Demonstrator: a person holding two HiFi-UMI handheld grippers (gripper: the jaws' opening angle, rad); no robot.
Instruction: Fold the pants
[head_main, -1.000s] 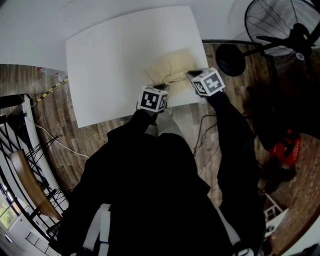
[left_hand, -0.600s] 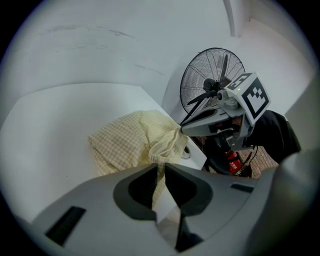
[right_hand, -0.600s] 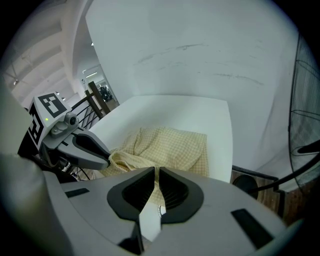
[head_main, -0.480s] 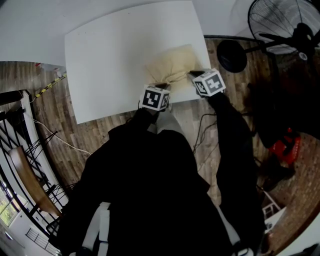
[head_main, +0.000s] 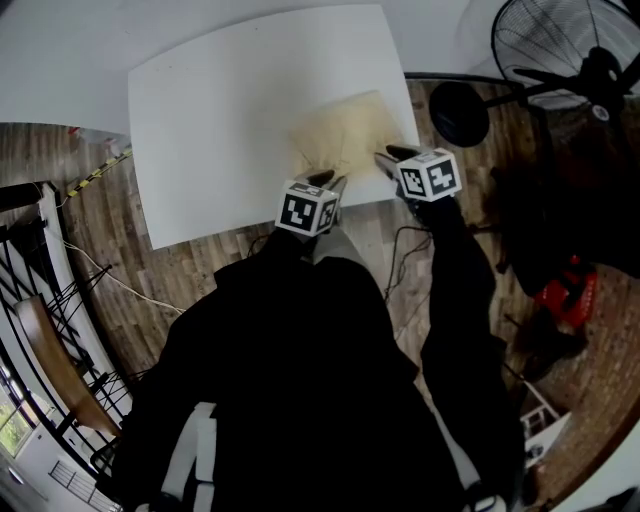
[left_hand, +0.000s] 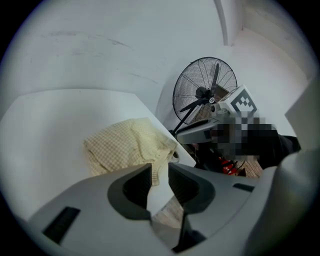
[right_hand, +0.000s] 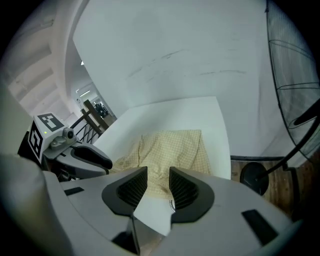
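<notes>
Pants, cream and checked, lie folded on the near right corner of the white worktop. A second ago both tongs sat at the bunched near hem. Now the fabric lies flatter and free of them, and both have drawn back toward the worktop's near edge. Black-sleeved arms reach forward and down, with the left tongs just near of the hem and the right tongs at its right corner. Both pairs of jaws are opening; only the hem shows beyond each gap, nothing pinched. The marker cubes hide the hands. At far right, a standing fan is cut off by the frame.
</notes>
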